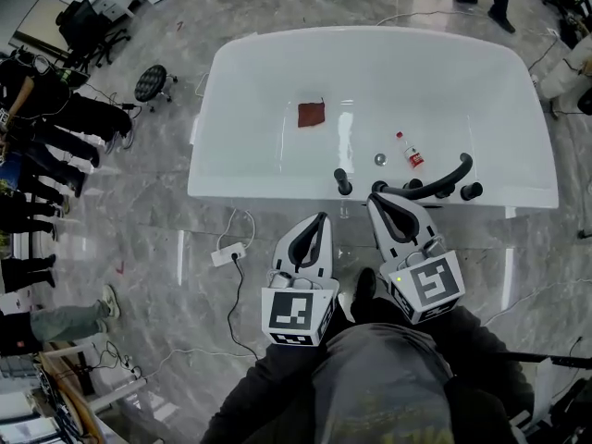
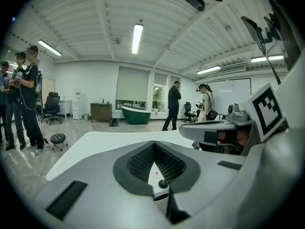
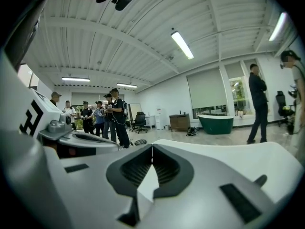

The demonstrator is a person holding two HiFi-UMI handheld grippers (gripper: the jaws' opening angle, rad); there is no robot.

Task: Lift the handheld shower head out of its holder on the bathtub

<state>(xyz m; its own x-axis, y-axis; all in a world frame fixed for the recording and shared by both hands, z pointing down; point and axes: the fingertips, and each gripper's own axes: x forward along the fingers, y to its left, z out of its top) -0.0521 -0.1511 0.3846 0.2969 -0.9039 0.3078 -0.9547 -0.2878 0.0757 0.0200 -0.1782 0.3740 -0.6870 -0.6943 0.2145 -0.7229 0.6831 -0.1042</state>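
Approach stage: left gripper point(image 1: 321, 220) and right gripper point(image 1: 381, 200) near the bathtub's point(image 1: 259, 189) front rim, jaws closed and empty; next, open around the shower head point(image 1: 449, 178).

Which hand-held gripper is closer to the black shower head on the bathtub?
The right one. The right hand-held gripper reaches the bathtub rim, just left of the handheld shower head. The left hand-held gripper is farther left, short of the rim.
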